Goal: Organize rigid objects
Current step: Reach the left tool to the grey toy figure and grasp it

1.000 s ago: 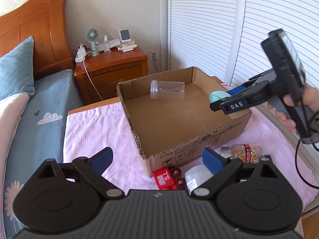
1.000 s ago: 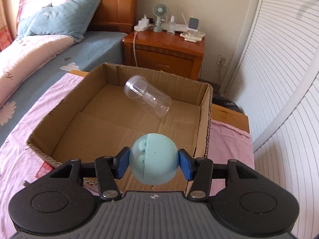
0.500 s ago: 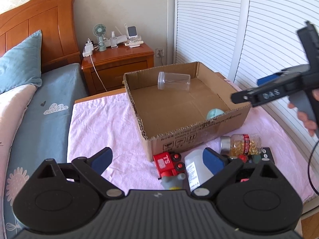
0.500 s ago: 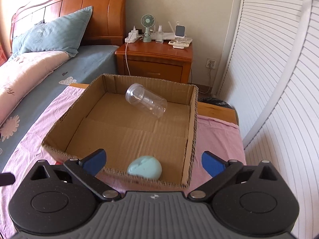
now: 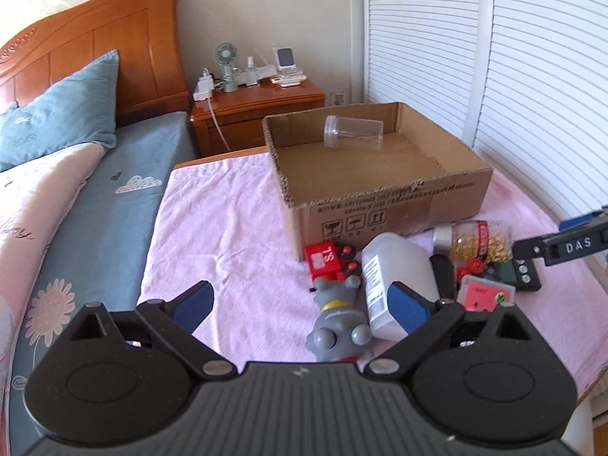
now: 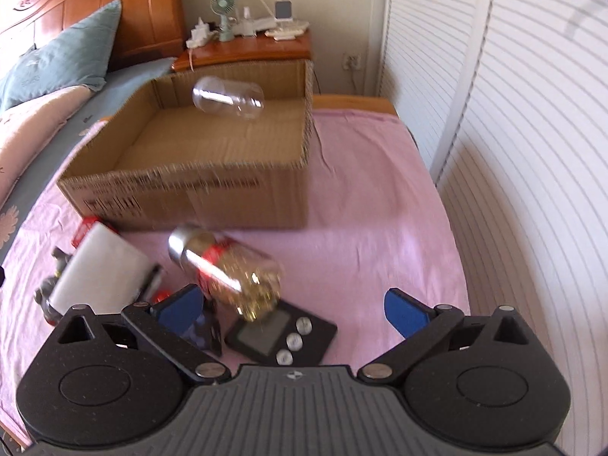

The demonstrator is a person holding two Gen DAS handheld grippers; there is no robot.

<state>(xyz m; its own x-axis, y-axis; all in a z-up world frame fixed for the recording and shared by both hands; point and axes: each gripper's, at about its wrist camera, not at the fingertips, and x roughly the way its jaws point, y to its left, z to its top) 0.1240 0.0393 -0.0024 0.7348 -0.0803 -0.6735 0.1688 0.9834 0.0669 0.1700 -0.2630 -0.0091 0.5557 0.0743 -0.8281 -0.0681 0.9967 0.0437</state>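
Observation:
An open cardboard box (image 5: 383, 205) sits on the pink cloth with a clear plastic jar (image 5: 353, 133) lying inside at the back. In front of it lie a red toy train (image 5: 326, 262), a grey toy figure (image 5: 338, 323), a white bottle (image 5: 395, 266), a jar of gold beads (image 5: 475, 243) and a black scale (image 5: 522, 277). My left gripper (image 5: 300, 300) is open above the grey figure and the bottle. My right gripper (image 6: 292, 306) is open and empty over the bead jar (image 6: 231, 269) and the scale (image 6: 281, 334). The pale blue ball is out of sight.
A pink card (image 5: 482, 292) lies by the scale. A bed with a blue pillow (image 5: 57, 114) runs along the left. Behind the box stands a wooden nightstand (image 5: 258, 110), and white louvred doors (image 5: 532, 76) close off the right side.
My right gripper opened and let the pale blue ball fall into the box, then drew back over the loose items. My left gripper pulled back and down from the box.

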